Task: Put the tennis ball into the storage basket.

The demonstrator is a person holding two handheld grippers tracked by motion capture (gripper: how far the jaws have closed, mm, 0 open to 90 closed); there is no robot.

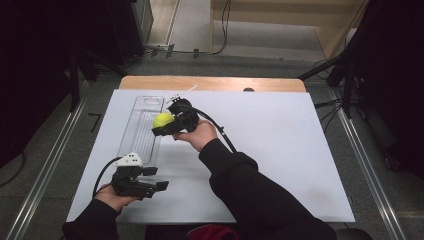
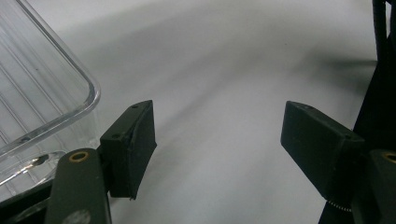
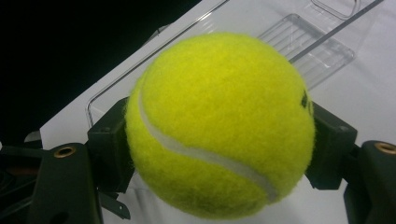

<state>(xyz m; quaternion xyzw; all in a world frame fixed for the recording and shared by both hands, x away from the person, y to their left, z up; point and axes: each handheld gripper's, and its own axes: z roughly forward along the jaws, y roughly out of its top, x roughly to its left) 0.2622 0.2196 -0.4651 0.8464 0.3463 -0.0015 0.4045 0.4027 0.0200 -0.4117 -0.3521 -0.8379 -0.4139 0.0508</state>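
We see the tennis ball [image 3: 219,123] clamped between the right tongs [image 1: 169,124], held above the clear tray [image 1: 142,127]. A small dark mark on the ball is too small to read. The left tongs [image 1: 152,179] stand wide, gripping nothing, just beside the tray's near corner; bare table [image 1: 280,135] lies to their right.
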